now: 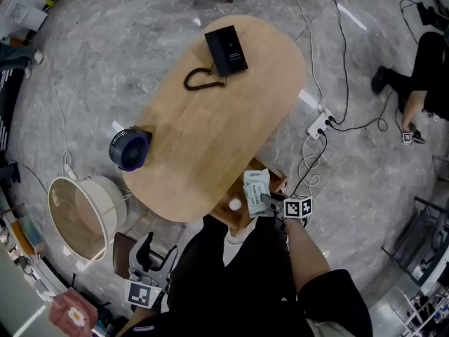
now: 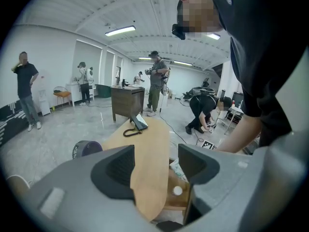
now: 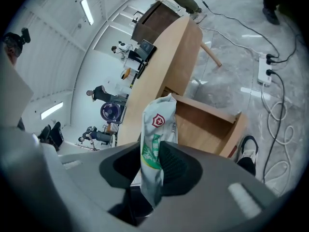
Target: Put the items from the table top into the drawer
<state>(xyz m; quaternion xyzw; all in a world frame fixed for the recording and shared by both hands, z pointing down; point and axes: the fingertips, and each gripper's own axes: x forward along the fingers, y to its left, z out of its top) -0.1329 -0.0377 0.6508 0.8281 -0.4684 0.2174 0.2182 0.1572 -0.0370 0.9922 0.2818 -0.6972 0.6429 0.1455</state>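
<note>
My right gripper point(image 1: 271, 203) is shut on a white and green packet point(image 1: 256, 190), held over the open wooden drawer point(image 1: 280, 181) at the near end of the oval table point(image 1: 210, 118). In the right gripper view the packet point(image 3: 157, 129) stands pinched between the pads point(image 3: 176, 166), with the drawer point(image 3: 207, 124) beyond it. A small white round thing point(image 1: 235, 205) lies in the drawer. On the tabletop are a black telephone point(image 1: 226, 50) at the far end and a dark blue fan point(image 1: 130, 148) at the left edge. My left gripper point(image 1: 156, 253) hangs low beside the table, open and empty point(image 2: 155, 166).
A white lampshade-like basket point(image 1: 81, 213) stands on the floor left of the table. A power strip with cables point(image 1: 319, 125) lies to the right of the table. A person crouches at the far right point(image 1: 421, 69), and several people stand across the room point(image 2: 157, 79).
</note>
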